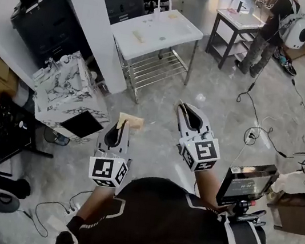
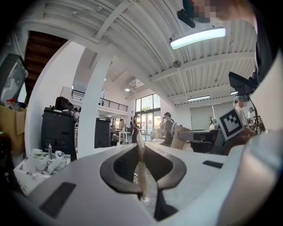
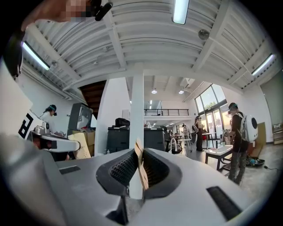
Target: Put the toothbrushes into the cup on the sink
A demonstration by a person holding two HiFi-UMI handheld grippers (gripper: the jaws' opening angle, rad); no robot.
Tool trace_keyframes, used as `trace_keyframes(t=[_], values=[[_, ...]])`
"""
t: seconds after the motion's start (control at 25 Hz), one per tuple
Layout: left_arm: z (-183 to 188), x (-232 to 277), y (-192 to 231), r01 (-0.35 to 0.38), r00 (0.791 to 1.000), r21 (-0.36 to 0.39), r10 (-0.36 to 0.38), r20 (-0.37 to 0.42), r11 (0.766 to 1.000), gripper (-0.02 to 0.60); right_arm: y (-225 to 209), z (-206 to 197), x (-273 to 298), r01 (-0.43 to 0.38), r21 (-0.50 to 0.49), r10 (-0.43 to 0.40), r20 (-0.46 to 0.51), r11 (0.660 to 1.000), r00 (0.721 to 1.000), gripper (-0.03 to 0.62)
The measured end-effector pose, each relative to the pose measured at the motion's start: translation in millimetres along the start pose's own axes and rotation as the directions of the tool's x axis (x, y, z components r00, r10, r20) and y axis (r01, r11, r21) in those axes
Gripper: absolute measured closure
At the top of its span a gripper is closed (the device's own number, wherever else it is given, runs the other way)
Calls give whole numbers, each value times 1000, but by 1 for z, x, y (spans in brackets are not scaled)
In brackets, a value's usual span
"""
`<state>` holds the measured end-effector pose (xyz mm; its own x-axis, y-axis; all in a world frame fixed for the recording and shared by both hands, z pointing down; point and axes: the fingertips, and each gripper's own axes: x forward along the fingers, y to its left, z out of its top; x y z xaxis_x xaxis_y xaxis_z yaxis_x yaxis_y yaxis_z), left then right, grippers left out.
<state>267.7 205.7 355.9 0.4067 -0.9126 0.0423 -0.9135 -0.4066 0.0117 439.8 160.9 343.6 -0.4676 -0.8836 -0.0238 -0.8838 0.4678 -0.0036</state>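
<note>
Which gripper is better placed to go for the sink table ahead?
Right, marginally. In the head view the right gripper is held further forward, nearer the white sink table, than the left gripper. Both have jaws together and both are far from it.

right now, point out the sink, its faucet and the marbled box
sink (image 1: 182, 30), head view, bare white top by its right edge
faucet (image 1: 158, 1), head view, left side of its arch
marbled box (image 1: 50, 95), head view, its side wall
</note>
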Motion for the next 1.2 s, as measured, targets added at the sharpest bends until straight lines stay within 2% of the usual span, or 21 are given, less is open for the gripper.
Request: trace_keyframes(t=[0.4, 0.56, 1.2], values=[[4, -1, 5, -2, 1000, -17, 2, 4, 1000, 534, 2, 7, 2, -2, 26, 2, 23, 1000, 1000, 543], [4, -8, 12, -2, 1000, -20, 2, 4, 1000, 532, 12, 10, 6, -3, 1, 3, 29, 1000, 1000, 543], [-1, -55, 83, -65, 998, -40, 66, 17, 997, 534, 96, 11, 46, -93, 5, 93, 29, 996, 995, 543]])
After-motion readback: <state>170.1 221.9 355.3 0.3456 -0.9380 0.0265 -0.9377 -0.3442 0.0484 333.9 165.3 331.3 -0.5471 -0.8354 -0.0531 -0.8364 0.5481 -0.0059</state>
